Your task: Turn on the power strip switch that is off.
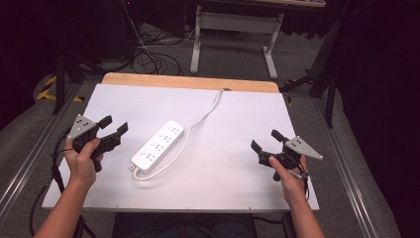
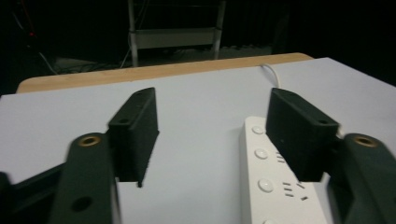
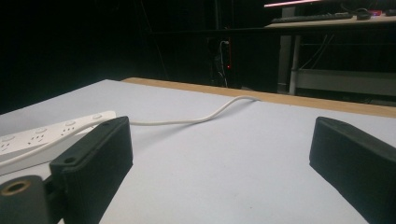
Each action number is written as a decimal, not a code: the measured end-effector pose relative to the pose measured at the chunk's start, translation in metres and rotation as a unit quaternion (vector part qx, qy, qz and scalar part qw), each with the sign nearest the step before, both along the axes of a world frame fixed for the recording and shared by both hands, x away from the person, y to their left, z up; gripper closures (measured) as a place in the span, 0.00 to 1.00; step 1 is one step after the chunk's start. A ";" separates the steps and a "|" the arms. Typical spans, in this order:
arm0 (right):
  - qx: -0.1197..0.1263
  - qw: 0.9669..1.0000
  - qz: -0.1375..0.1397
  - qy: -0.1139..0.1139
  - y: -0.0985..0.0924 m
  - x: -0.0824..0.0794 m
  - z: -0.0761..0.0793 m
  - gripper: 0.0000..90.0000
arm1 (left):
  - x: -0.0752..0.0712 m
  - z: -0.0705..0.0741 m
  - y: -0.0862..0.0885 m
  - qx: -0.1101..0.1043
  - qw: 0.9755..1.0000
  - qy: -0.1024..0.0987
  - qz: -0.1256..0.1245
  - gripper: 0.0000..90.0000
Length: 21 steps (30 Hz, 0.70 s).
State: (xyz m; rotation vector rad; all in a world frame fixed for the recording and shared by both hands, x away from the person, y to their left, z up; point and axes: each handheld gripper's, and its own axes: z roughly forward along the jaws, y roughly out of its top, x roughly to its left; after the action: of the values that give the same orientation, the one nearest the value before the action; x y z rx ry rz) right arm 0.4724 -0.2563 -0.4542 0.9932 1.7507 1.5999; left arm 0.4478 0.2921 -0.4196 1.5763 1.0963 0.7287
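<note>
1. Counted: one power strip [image 1: 158, 147], one cord [image 1: 208, 111], two grippers, and one white board [image 1: 237, 173] lying on a wooden table [image 1: 190, 81].
2. The power strip is a long, white, smooth plastic bar with rounded corners. It lies flat on the board a little left of centre, slanted with its near end to the left and its far end to the right. In the left gripper view [image 2: 275, 186] its top shows round buttons and small slots in a row.
3. The cord is thin, white and round. It loops out at the strip's near end, runs along the strip's right side, then curves to the far edge of the board.
4. The left gripper [image 1: 113, 128] is held just left of the strip, not touching it. Its two black, blocky jaws stand wide apart with nothing between them.
5. The right gripper [image 1: 267, 141] is held near the right side of the board, well apart from the strip. Its jaws also gape wide and grip nothing.
6. The board is matte and plain; a strip of bare wood shows along its far edge.
7. Open room: bare board lies between the strip and the right gripper, and along the near edge.
</note>
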 end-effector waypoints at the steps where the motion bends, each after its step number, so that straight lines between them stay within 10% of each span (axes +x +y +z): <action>1: 0.000 1.000 0.000 0.000 0.000 0.000 0.000 0.07 | 0.000 0.000 -0.001 0.001 1.000 0.001 0.000 0.37; 21: 0.002 1.000 -0.001 0.001 0.000 0.000 0.000 0.07 | -0.001 0.001 0.003 -0.006 0.999 -0.006 0.041 0.03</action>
State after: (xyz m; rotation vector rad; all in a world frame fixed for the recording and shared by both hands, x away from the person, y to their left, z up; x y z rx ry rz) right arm 0.4721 -0.2564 -0.4540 0.9981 1.7476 1.6028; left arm 0.4465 0.2954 -0.4183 1.5222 1.1612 0.7838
